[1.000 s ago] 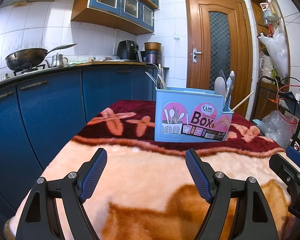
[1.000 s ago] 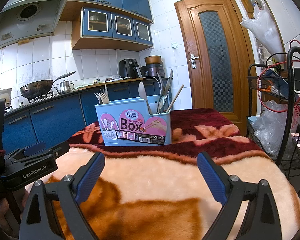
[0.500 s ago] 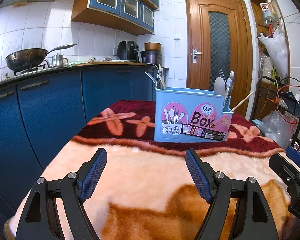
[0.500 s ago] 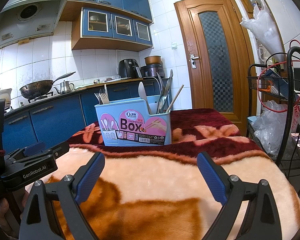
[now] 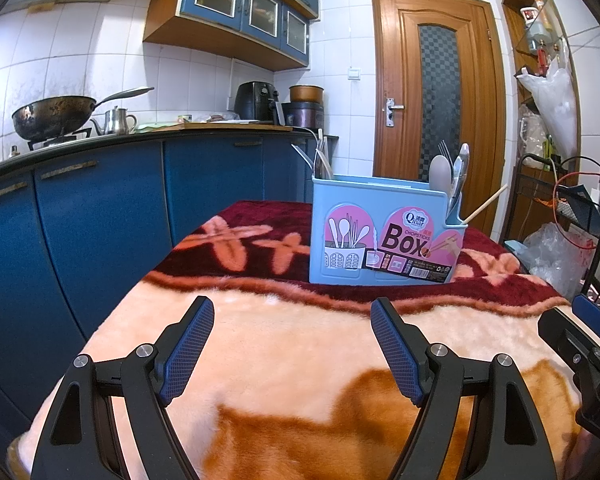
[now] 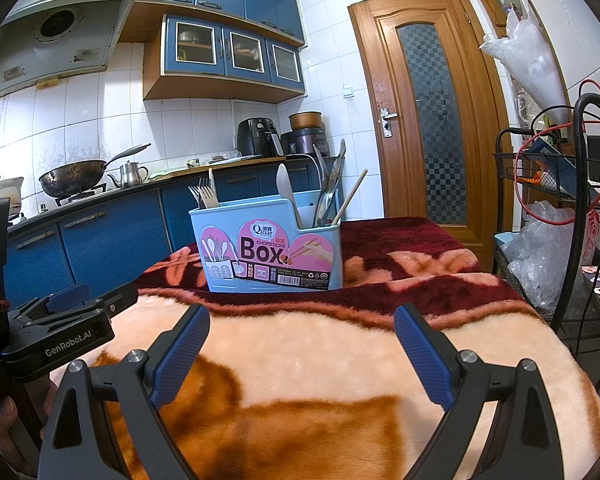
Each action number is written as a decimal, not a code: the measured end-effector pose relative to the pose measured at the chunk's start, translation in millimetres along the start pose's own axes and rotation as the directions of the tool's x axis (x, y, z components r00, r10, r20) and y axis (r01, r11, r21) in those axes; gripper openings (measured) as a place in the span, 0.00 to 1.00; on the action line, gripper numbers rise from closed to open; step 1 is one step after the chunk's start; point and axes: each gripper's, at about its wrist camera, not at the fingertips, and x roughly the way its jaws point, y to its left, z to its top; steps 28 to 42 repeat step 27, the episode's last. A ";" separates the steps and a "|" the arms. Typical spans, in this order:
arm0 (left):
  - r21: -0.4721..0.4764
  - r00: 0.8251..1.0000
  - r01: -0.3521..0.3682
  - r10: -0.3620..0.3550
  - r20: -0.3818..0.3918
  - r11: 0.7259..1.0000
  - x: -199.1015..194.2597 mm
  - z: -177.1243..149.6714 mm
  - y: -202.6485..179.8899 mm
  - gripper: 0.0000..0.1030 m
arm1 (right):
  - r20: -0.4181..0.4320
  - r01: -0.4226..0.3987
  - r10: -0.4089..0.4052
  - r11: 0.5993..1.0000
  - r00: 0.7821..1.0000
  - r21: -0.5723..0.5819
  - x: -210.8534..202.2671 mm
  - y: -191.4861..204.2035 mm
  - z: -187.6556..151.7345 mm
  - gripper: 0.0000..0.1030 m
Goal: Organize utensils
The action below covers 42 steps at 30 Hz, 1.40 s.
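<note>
A light blue utensil box (image 5: 384, 236) with a pink "Box" label stands upright on the blanket-covered table; it also shows in the right wrist view (image 6: 270, 246). Forks (image 6: 204, 196) stick out of its left compartment. A spoon (image 6: 286, 190), metal utensils (image 6: 332, 184) and a chopstick (image 6: 350, 196) stand in its right compartment. My left gripper (image 5: 292, 344) is open and empty, low over the blanket, well short of the box. My right gripper (image 6: 300, 350) is open and empty, likewise in front of the box.
A fluffy orange and maroon blanket (image 5: 300, 360) covers the table. Blue kitchen cabinets (image 5: 100, 220) with a wok (image 5: 56, 118) run along the left. A wire rack (image 6: 572, 240) with bags and cables stands at the right. A wooden door (image 5: 432, 92) is behind.
</note>
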 end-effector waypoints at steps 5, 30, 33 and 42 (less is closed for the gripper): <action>0.001 1.000 0.000 0.000 0.001 1.000 0.4 0.0 -0.1 0.79 | 0.001 0.000 0.000 1.000 1.000 -0.001 -0.1 -0.1 0.1 0.93; 0.003 1.000 -0.004 0.004 -0.002 1.000 0.0 1.9 -0.3 0.79 | 0.000 0.000 0.000 1.000 1.000 0.000 0.1 -0.3 -0.2 0.93; 0.003 1.000 -0.004 0.004 -0.002 1.000 0.0 1.9 -0.3 0.79 | 0.000 0.000 0.000 1.000 1.000 0.000 0.1 -0.3 -0.2 0.93; 0.003 1.000 -0.004 0.004 -0.002 1.000 0.0 1.9 -0.3 0.79 | 0.000 0.000 0.000 1.000 1.000 0.000 0.1 -0.3 -0.2 0.93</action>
